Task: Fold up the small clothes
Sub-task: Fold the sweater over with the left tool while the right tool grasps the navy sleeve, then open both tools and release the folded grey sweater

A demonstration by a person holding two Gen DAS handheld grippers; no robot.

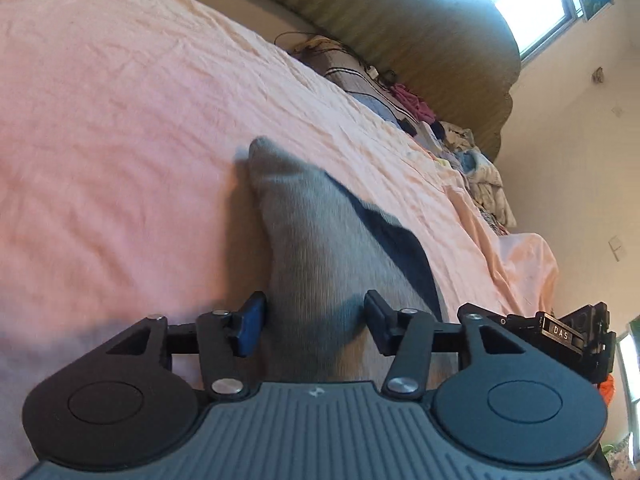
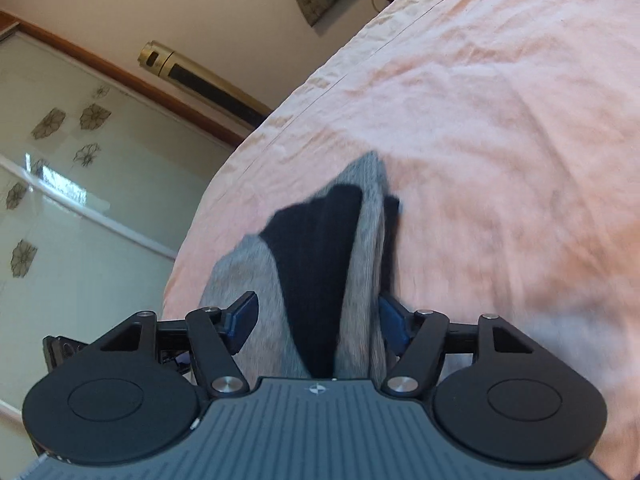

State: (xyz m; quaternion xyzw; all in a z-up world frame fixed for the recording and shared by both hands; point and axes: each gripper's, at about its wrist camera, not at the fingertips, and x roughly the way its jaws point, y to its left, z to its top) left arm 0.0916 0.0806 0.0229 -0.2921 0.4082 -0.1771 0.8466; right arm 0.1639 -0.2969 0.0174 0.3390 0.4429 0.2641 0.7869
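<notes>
Bedroom: bed point(image 1: 120, 100), padded headboard point(image 1: 420, 32).

Grey-and-black sock point(image 2: 320, 264) between the spread fingers of the right hand-held gripper point(image 2: 316, 320), over pink bedsheet point(image 2: 500, 140).

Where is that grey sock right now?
The grey sock lies on the pink bedsheet, running between the fingers of the left gripper; the right gripper straddles it too.

a bed covered with a wrinkled pale pink sheet point(image 1: 120, 120) carries everything here. a grey sock with a black heel patch point(image 1: 320, 248) lies on the sheet, its toe end pointing away. along the far edge by the olive headboard point(image 1: 420, 40) lies a row of crumpled clothes point(image 1: 476, 172), a striped pillow point(image 1: 348, 72) and some cables.
</notes>
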